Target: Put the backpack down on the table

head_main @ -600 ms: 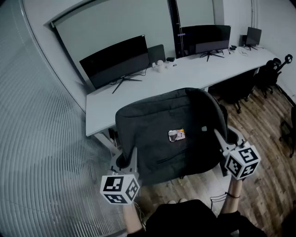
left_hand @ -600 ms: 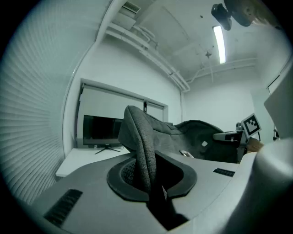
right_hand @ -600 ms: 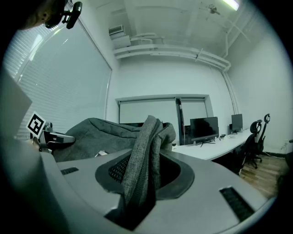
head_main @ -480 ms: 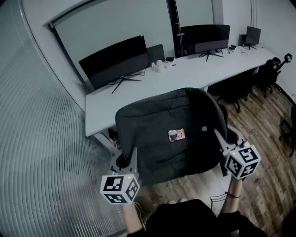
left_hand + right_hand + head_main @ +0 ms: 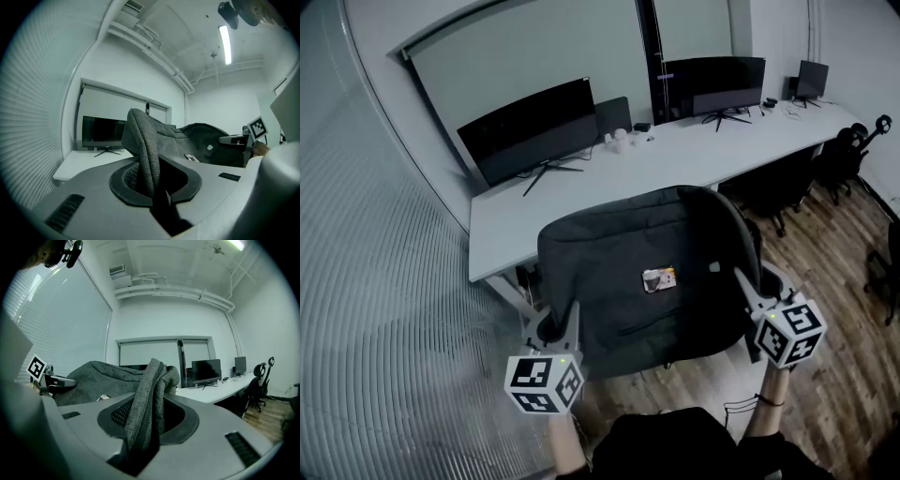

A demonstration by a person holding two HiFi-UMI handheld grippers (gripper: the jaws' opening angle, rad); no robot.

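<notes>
Status: carry step, bag not down yet.

Left gripper (image 5: 557,322): jaws clenched on a thin fold of grey fabric at the left edge of the backpack (image 5: 637,253). The fold runs up out of the pinch into the bag body. Right gripper (image 5: 754,281): jaws clenched on a thicker bunch of the same fabric at the right edge, so that pair stands wider. Both point roughly level, away from me.

The backpack hangs spread between the two grips, broad side up, small label patch (image 5: 658,279) facing me. It's in the air in front of the desk (image 5: 502,220), with wood floor (image 5: 825,253) under its near part. In the head view its far edge overlaps the desk's near edge. I can't tell whether it touches there or floats above. I read it as not resting: the weight looks to be on my two pinches.

Next move, as I see it:
- Push both grippers forward together until the whole bag is over the desk top.
- Lower evenly until the fabric goes slack at the pinches.
- Release both sides.

Keep the sides level so the bag doesn't slide out of one grip. The left pinch is on thin material and is the one I'd trust less.

Landing zone: the bare strip of desk in front of the big monitor (image 5: 530,131). Small white items (image 5: 617,139) sit further back, well apart from the bag. Stop short of the monitor's stand.
</notes>
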